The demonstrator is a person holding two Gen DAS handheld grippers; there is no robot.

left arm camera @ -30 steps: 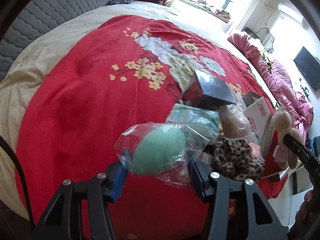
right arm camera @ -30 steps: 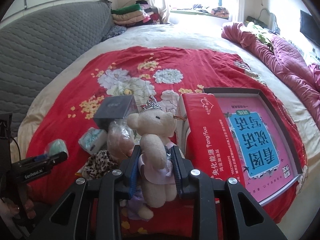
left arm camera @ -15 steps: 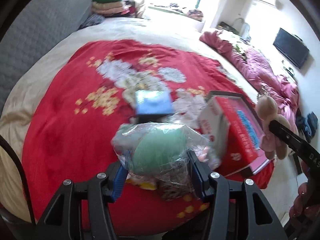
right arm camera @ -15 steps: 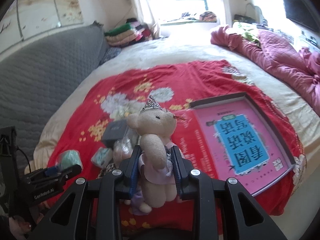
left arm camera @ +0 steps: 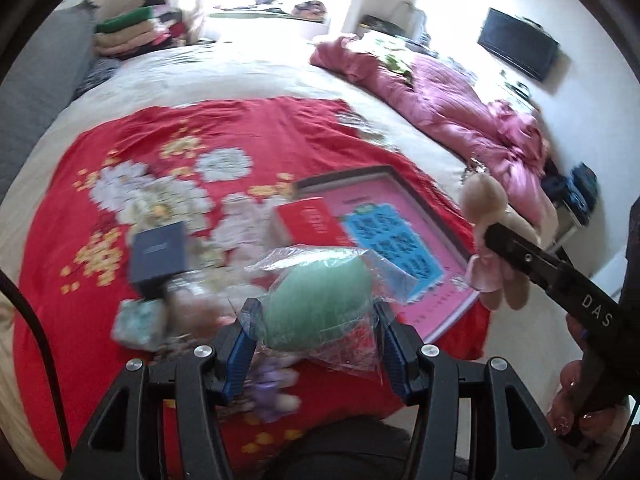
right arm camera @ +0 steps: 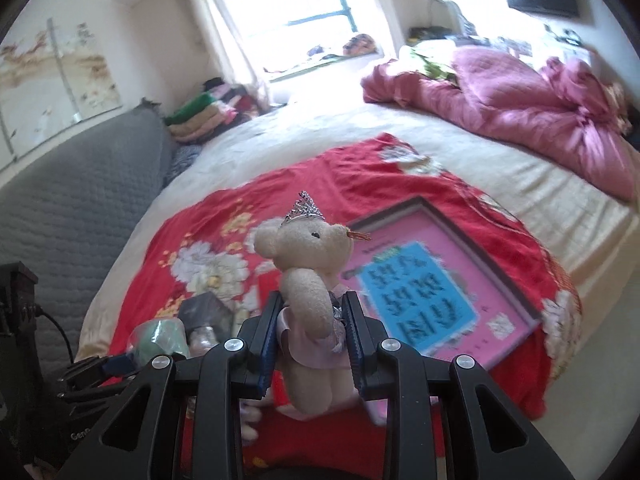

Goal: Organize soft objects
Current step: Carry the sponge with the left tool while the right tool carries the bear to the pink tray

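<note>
My left gripper (left arm camera: pixel 316 320) is shut on a green soft toy in a clear plastic bag (left arm camera: pixel 316 308) and holds it high above the red bedspread (left arm camera: pixel 80 280). My right gripper (right arm camera: pixel 312 320) is shut on a beige teddy bear (right arm camera: pixel 308 264) with a silver crown and pink dress, also lifted above the bed. The bear (left arm camera: pixel 492 216) and right gripper show at the right of the left wrist view. The bagged green toy (right arm camera: pixel 160 340) shows low left in the right wrist view. A pale green packet (left arm camera: pixel 140 322) and other blurred soft items lie on the bedspread.
A pink and blue picture board in a dark frame (left arm camera: pixel 400 236) lies on the bedspread beside a red box (left arm camera: pixel 308 224) and a dark blue box (left arm camera: pixel 160 256). A pink quilt (right arm camera: pixel 520 92) is bunched at the far right. Folded clothes (right arm camera: pixel 204 116) sit by the grey headboard (right arm camera: pixel 72 208).
Both grippers have risen and pulled back from the bed with their toys still held. The views now tilt up to show more of the room.
</note>
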